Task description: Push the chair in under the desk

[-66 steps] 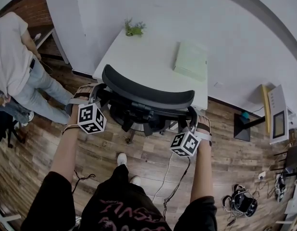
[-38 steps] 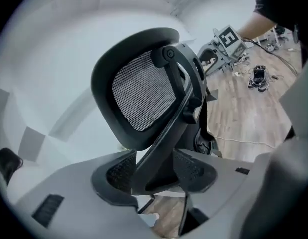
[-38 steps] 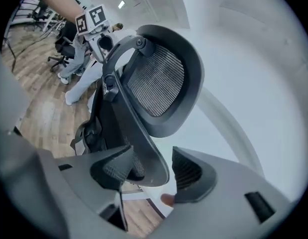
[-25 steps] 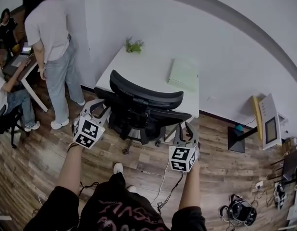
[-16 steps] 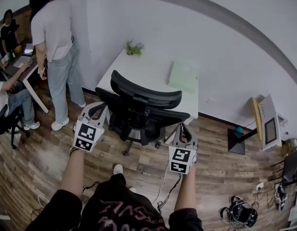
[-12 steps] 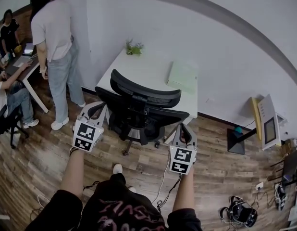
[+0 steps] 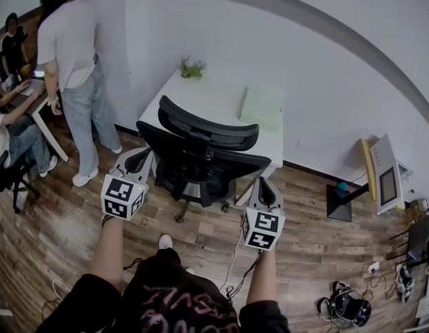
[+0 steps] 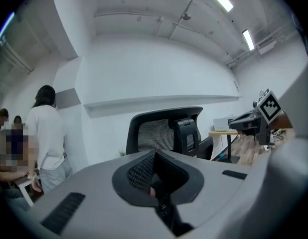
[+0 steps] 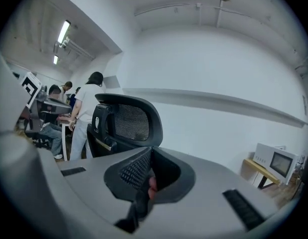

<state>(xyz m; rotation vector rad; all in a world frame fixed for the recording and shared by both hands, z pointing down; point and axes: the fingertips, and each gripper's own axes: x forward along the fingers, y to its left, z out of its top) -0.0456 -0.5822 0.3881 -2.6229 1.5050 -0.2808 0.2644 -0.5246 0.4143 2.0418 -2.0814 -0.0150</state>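
Note:
The black mesh office chair point(image 7: 200, 151) stands with its seat at the near edge of the white desk point(image 7: 214, 96), its backrest towards me. My left gripper point(image 7: 136, 161) hangs just off the chair's left side and touches nothing. My right gripper point(image 7: 262, 186) sits off the backrest's right end, also apart. Both have just been closing and are now shut, with nothing between the jaws. In the left gripper view the shut left gripper point(image 8: 155, 180) faces the chair's backrest point(image 8: 166, 133). In the right gripper view the shut right gripper point(image 9: 150, 176) faces the chair's backrest point(image 9: 126, 121).
A person in a white shirt point(image 7: 72, 61) stands left of the desk, with seated people point(image 7: 10, 116) beyond. A small plant point(image 7: 191, 68) and a green pad point(image 7: 259, 106) lie on the desk. A stand with a white appliance point(image 7: 381, 179) is at the right; cables point(image 7: 235, 255) cross the wood floor.
Both grippers have let go of the backrest, drawn back towards me, rolled and shut their jaws. The chair now stands closer in at the desk.

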